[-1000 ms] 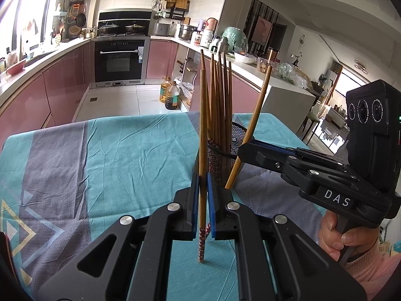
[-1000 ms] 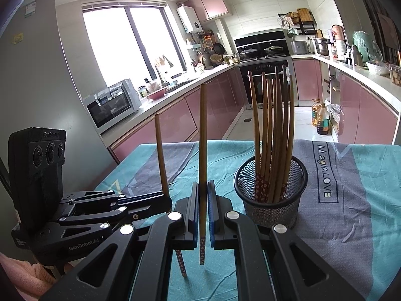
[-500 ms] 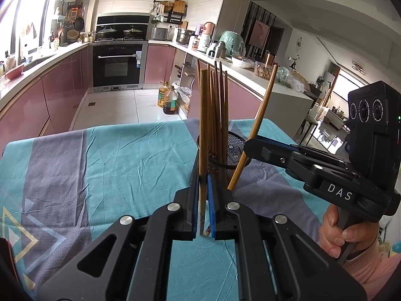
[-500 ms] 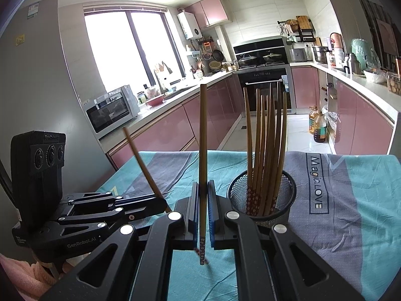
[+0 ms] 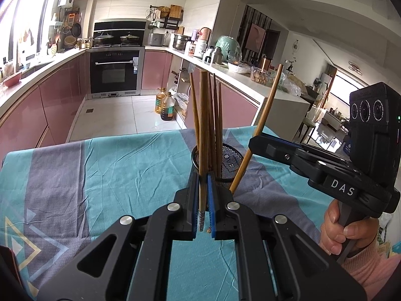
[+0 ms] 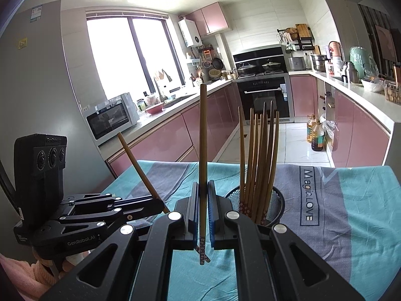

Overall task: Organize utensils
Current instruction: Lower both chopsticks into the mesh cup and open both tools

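Since a second ago both grippers have come up off the table: the patterned tips of the two chopsticks, which hung close to the cloth, now end just below the pads, and the mesh holder sits lower in both views.

The left gripper (image 5: 203,188) is clamped narrowly on one chopstick (image 5: 203,125). In the left wrist view its long axis runs nearly straight up, plain blunt end on top and ringed tip down, poking out just under the blue pads (image 5: 210,200). Seen from the right wrist view the same stick (image 6: 140,170) leans, top tilted away toward the far left edge of the table.

The right gripper (image 6: 203,205) is likewise closed tight on a second chopstick (image 6: 203,138), which stands upright in its own view, flower-patterned tip down and clear of the cloth. From the left wrist view that stick (image 5: 260,130) slants, top toward the right, with its lower part crossing in front of the holder. A hand (image 5: 343,228) in a pink sleeve grips the right gripper's handle.

The black mesh holder (image 6: 275,200) stands on the table (image 5: 112,175), which is covered by a teal and grey cloth, near its far edge and right of the middle. A bundle of chopsticks (image 6: 260,155) stands in it, tips down, tops fanning slightly. Both held sticks are just beside the holder and outside it; neither touches the cloth.
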The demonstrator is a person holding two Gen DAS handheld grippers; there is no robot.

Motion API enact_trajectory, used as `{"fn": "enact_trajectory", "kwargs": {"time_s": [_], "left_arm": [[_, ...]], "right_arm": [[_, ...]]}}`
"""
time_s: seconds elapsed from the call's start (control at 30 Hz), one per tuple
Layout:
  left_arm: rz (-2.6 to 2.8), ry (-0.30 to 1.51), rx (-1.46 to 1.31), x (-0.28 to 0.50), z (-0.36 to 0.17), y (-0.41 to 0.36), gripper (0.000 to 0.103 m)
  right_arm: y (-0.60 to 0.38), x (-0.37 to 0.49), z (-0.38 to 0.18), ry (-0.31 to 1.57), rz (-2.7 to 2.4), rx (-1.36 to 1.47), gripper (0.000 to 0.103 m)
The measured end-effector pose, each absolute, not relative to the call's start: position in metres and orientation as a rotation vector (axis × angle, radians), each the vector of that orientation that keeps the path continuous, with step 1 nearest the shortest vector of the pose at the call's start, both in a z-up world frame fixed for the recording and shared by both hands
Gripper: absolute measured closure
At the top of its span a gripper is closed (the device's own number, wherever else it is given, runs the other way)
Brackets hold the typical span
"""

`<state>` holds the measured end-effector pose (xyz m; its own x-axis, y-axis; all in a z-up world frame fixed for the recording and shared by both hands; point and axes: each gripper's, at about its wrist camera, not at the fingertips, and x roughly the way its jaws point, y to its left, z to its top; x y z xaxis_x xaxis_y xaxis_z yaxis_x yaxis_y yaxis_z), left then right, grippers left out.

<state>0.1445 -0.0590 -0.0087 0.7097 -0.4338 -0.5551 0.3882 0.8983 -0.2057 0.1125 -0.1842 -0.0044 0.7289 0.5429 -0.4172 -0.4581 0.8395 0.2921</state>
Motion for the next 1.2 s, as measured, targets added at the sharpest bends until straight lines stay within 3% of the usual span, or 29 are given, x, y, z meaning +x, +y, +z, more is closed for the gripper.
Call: {"fn": "enact_trajectory", "kwargs": {"time_s": [1.2], "left_arm": [[-0.499,0.535,-0.069,0.138,0.046,-0.068,0.096]], "right_arm": [[-0.201,0.121,0.027,0.437,0.528,0.176,0.097]]}}
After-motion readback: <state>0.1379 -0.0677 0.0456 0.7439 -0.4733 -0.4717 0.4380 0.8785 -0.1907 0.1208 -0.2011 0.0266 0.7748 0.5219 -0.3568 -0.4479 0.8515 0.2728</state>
